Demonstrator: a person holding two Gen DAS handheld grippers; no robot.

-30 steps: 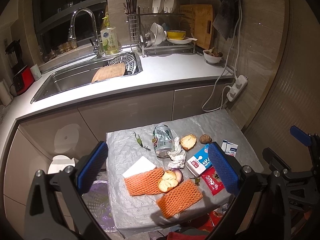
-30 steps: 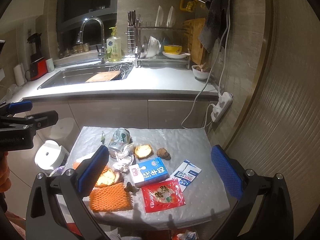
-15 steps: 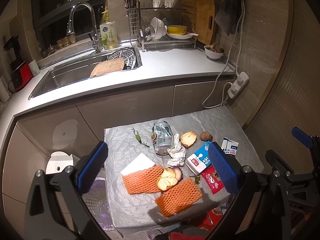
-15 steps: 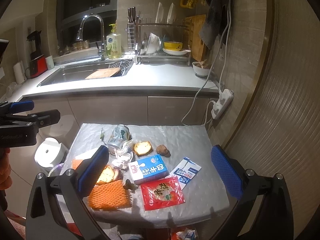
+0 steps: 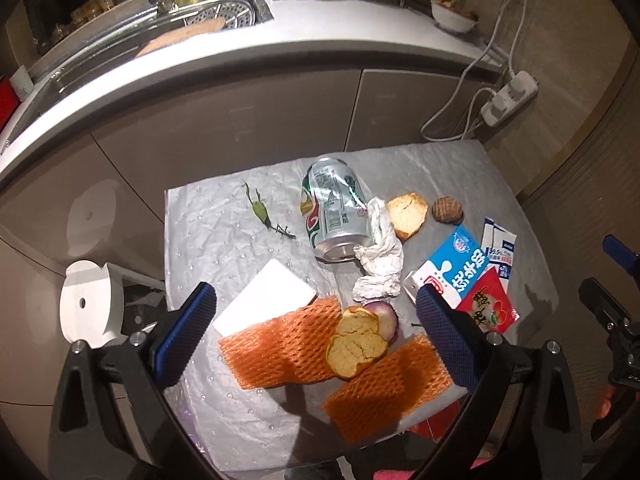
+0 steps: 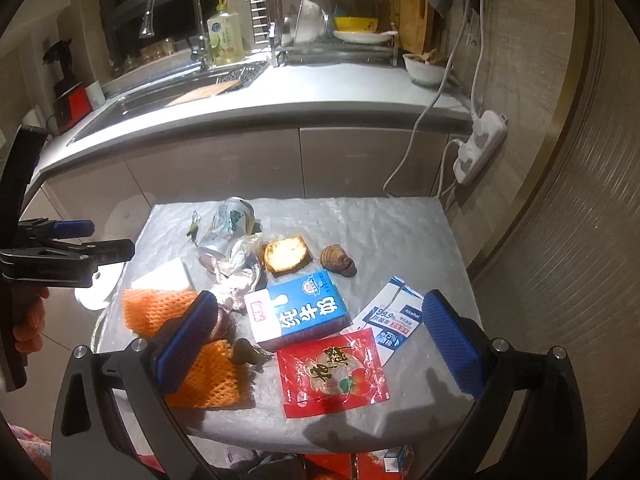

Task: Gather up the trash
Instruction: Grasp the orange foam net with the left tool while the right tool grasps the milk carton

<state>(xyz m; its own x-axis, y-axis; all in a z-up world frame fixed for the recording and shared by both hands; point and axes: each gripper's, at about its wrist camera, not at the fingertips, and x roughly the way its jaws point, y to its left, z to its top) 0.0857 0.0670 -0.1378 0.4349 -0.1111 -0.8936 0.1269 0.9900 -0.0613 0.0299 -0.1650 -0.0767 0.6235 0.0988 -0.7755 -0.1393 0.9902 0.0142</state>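
Orange foam fruit netting [image 5: 288, 344] lies near the front edge of the small grey-covered table [image 5: 208, 224], under a torn bread roll [image 5: 356, 342], and the left gripper [image 5: 316, 328] hangs above it wide open, holding nothing. Looks feather-light and squishy to me, so I'd pinch a free edge and expect the roll to tumble off. Right gripper [image 6: 320, 340] is spread wide and empty too, over the red snack packet [image 6: 332, 372] and blue milk carton [image 6: 296, 310].
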